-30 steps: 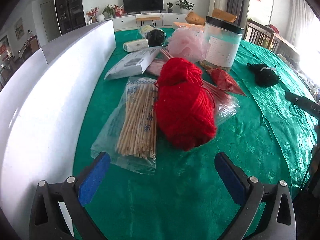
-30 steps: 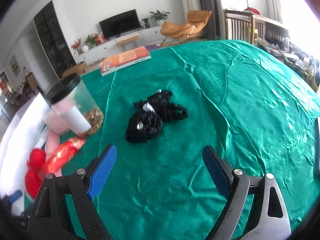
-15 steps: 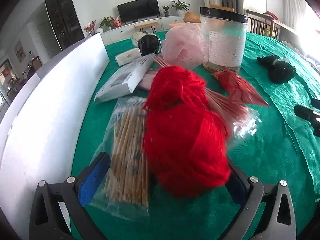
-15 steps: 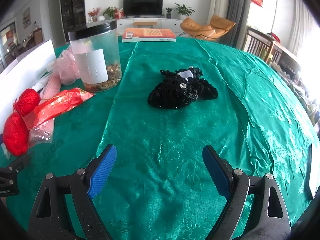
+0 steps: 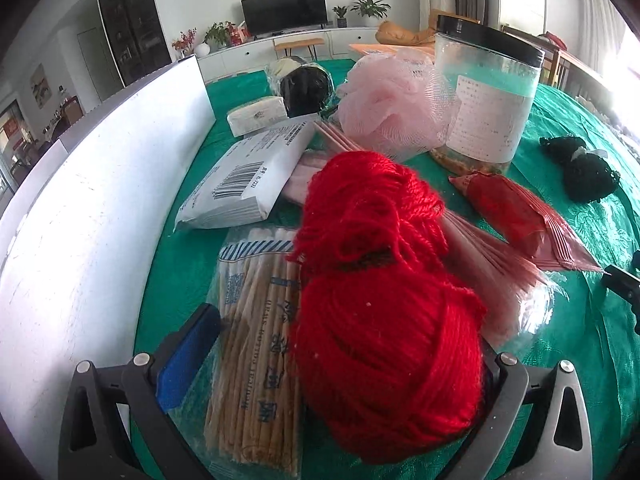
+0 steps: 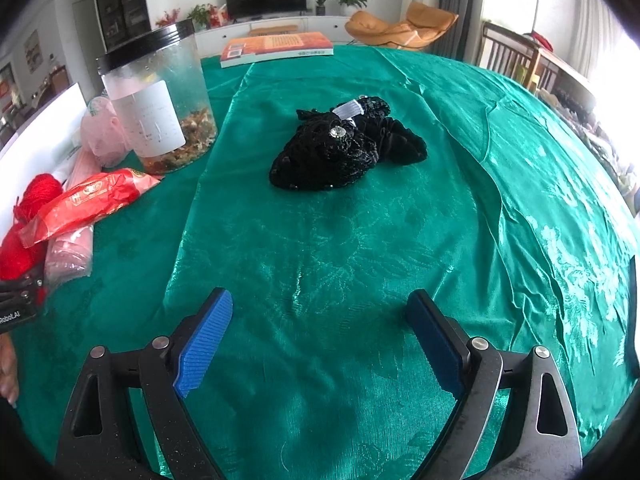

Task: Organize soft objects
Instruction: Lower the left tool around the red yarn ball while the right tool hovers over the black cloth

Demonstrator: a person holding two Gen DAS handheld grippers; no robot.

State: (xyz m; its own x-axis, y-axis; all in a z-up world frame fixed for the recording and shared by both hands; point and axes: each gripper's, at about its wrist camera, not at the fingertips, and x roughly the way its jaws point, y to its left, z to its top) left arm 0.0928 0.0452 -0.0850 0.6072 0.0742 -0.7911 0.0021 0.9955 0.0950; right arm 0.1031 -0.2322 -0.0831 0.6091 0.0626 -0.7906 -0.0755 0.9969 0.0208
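A red yarn skein (image 5: pixel 384 304) lies on the green cloth, filling the space between the jaws of my left gripper (image 5: pixel 344 344). The jaws stand wide open around it, with the right pad hidden behind the yarn. The yarn also shows at the left edge of the right wrist view (image 6: pixel 24 224). A black lace bundle (image 6: pixel 340 152) lies mid-table ahead of my right gripper (image 6: pixel 320 336), which is open and empty above the cloth. A pink mesh sponge (image 5: pixel 392 104) and a black yarn ball (image 5: pixel 306 90) lie further back.
A bag of wooden sticks (image 5: pixel 256 344) lies under the yarn's left side. A clear jar (image 5: pixel 486 96), red packets (image 5: pixel 516 216), a white package (image 5: pixel 252 176) and a tissue pack (image 5: pixel 256 114) crowd the left. A white board (image 5: pixel 92 208) stands at the table's left. A book (image 6: pixel 276 46) lies far back.
My left gripper has moved forward so the red yarn now sits between its open jaws. My right gripper has swung to face the black bundle and come a little closer.
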